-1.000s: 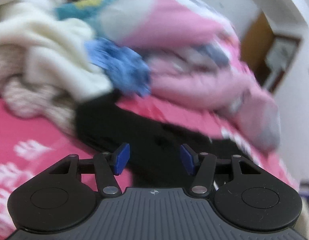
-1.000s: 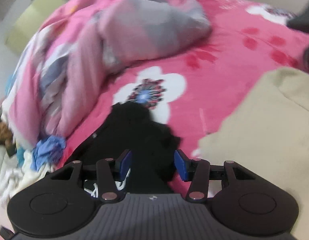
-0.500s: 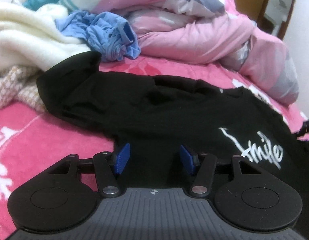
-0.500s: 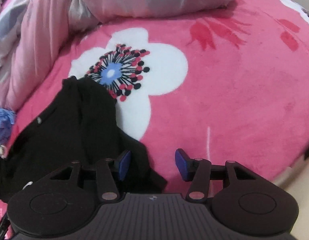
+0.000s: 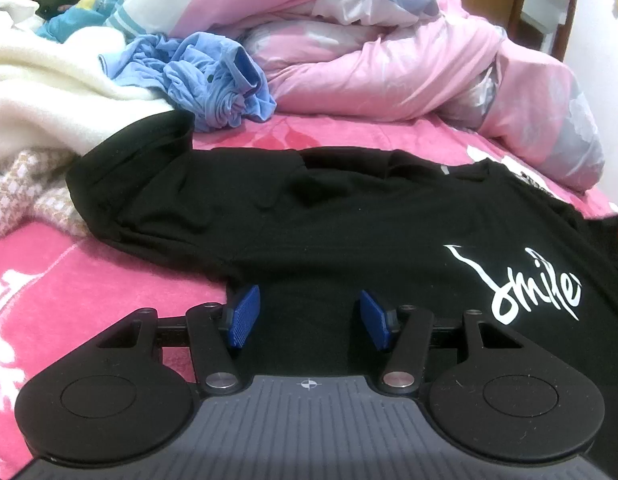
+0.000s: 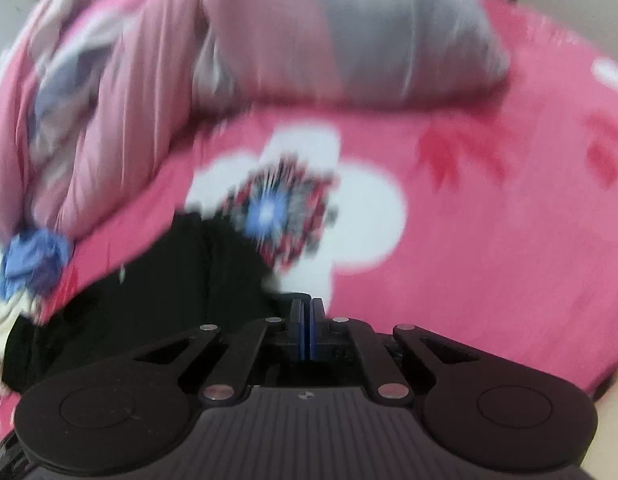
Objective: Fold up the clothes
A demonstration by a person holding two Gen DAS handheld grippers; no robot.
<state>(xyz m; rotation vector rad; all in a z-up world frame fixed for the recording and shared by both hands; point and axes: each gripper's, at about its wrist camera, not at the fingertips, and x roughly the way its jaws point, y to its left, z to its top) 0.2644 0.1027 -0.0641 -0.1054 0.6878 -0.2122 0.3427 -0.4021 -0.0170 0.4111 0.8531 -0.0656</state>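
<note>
Two views here, so going one at a time.

Left wrist view: the black tee (image 5: 329, 216) is spread across the pink bed (image 5: 69, 272), one sleeve off to the far left, the white "smile" print at the right. It looks laid out flat-ish but not folded at all, so I'd say the task is barely started: both sleeves and the body fold are left to do. Far side of the bed has a crumpled blue shirt (image 5: 201, 76), a cream blanket (image 5: 41, 92) and a big pink duvet (image 5: 389, 52), so more laundry probably waits after this one. A person lies at the far left corner. The left claw (image 5: 307, 318) sits about half open over the tee's near edge. Black fabric shows between the blue pads (image 5: 241, 317), but they aren't pressing it, so it holds nothing yet.

Right wrist view: pretty blurry. The right claw (image 6: 307, 328) is fully closed, pads together. It's right at the tee's (image 6: 157, 300) near right edge, next to the white flower print on the bed (image 6: 489, 260). Black cloth seems to bunch right at the tips, so my guess is it pinched the hem or a corner there, but I honestly can't tell for sure whether fabric is caught between the pads.
</note>
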